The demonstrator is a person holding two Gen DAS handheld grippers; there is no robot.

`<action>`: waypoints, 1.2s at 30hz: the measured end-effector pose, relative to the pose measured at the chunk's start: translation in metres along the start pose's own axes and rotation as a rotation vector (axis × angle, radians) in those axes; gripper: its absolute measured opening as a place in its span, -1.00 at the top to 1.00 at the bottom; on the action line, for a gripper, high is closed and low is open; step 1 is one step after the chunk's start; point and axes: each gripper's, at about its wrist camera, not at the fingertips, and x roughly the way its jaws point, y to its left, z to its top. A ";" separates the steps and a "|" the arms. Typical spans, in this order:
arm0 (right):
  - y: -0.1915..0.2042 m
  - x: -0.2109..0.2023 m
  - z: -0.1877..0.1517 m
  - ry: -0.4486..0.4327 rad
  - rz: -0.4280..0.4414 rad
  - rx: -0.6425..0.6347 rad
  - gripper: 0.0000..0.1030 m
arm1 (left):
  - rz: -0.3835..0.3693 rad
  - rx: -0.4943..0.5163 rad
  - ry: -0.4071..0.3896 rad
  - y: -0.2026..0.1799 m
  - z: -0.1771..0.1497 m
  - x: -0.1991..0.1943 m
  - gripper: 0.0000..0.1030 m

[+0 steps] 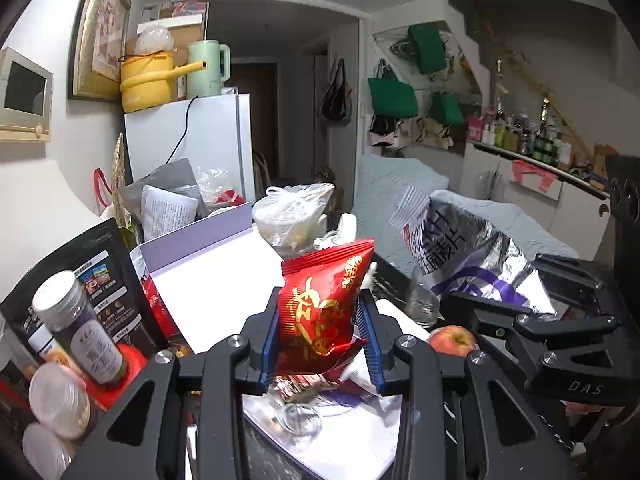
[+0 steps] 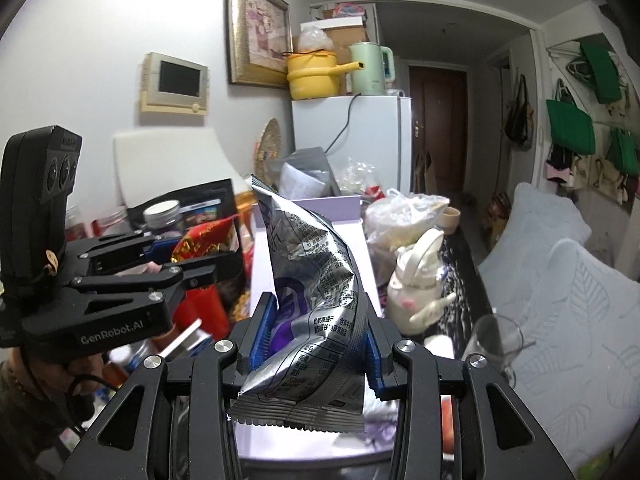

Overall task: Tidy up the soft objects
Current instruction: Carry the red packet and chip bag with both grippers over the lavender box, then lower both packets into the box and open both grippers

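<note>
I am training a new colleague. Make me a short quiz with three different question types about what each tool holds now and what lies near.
1. True or false: the left tool is shut on a red snack bag.
2. What does the right tool hold? A. a glass B. a silver snack bag C. a yellow pot
3. Fill in: in the left wrist view, the round fruit just right of the left tool is an ____.

Key: 1 true; 2 B; 3 apple
</note>
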 end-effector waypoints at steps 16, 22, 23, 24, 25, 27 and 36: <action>-0.040 0.118 -0.008 0.197 -0.019 0.055 0.24 | 0.112 -0.041 0.243 0.036 -0.011 0.120 0.32; -0.050 0.149 -0.035 0.286 -0.013 0.099 0.24 | 0.115 -0.058 0.343 0.039 -0.039 0.152 0.32; -0.050 0.152 -0.040 0.298 -0.015 0.100 0.24 | 0.115 -0.059 0.361 0.039 -0.045 0.157 0.32; -0.051 0.155 -0.046 0.313 -0.016 0.102 0.24 | 0.115 -0.060 0.378 0.039 -0.051 0.161 0.32; -0.051 0.159 -0.049 0.324 -0.016 0.104 0.24 | 0.112 -0.062 0.396 0.039 -0.057 0.166 0.32; -0.052 0.161 -0.059 0.342 -0.014 0.108 0.24 | 0.107 -0.068 0.421 0.038 -0.067 0.169 0.32; -0.056 0.166 -0.100 0.400 0.035 0.170 0.24 | 0.073 -0.092 0.490 0.033 -0.098 0.172 0.32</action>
